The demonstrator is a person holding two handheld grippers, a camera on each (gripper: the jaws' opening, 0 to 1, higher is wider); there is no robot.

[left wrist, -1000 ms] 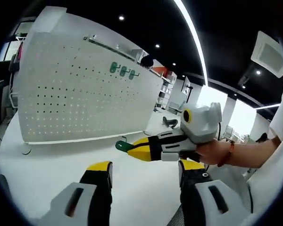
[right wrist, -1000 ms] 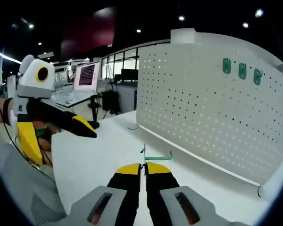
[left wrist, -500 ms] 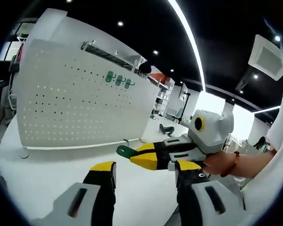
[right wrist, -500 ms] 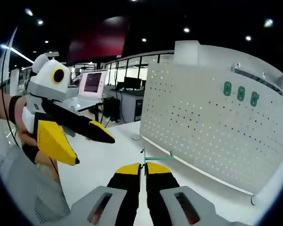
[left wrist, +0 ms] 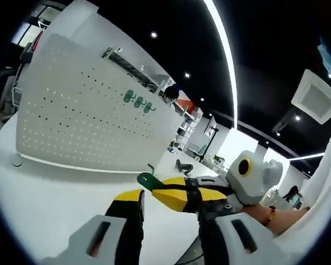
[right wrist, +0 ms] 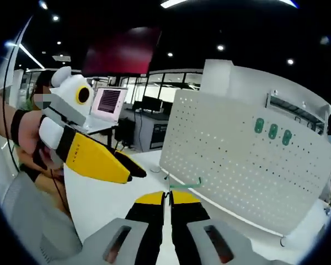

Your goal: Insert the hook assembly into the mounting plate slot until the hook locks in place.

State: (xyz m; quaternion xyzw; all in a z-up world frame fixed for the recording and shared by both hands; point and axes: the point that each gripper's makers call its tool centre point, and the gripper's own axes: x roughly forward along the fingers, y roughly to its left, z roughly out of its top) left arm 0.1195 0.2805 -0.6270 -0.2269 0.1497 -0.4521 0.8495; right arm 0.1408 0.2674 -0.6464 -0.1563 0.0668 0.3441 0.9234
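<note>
A white pegboard mounting plate [left wrist: 83, 116] stands upright on the white table [left wrist: 49, 204], with three green hook mounts [left wrist: 138, 101] high on its face. My right gripper [left wrist: 159, 189] comes in from the right, shut on a thin green hook [left wrist: 147, 179]. My left gripper [left wrist: 168, 212] is open just below it, with nothing between its fingers. In the right gripper view the right gripper [right wrist: 167, 197] is shut on the green hook [right wrist: 183, 184], which points toward the pegboard [right wrist: 237, 165] and its green mounts [right wrist: 272, 130]. The left gripper [right wrist: 124, 168] reaches in from the left, close beside the hook.
A laptop screen [right wrist: 109, 102] and desks lie behind the table on the left. A small dark object [left wrist: 182, 165] rests on the table past the pegboard's end. A person's hand [right wrist: 27, 132] holds the left gripper. Bare table lies in front of the pegboard.
Both views have tilted upward. The two grippers have come closer together; the left gripper's jaws now sit right beside the held hook. The right gripper stays shut on the hook.
</note>
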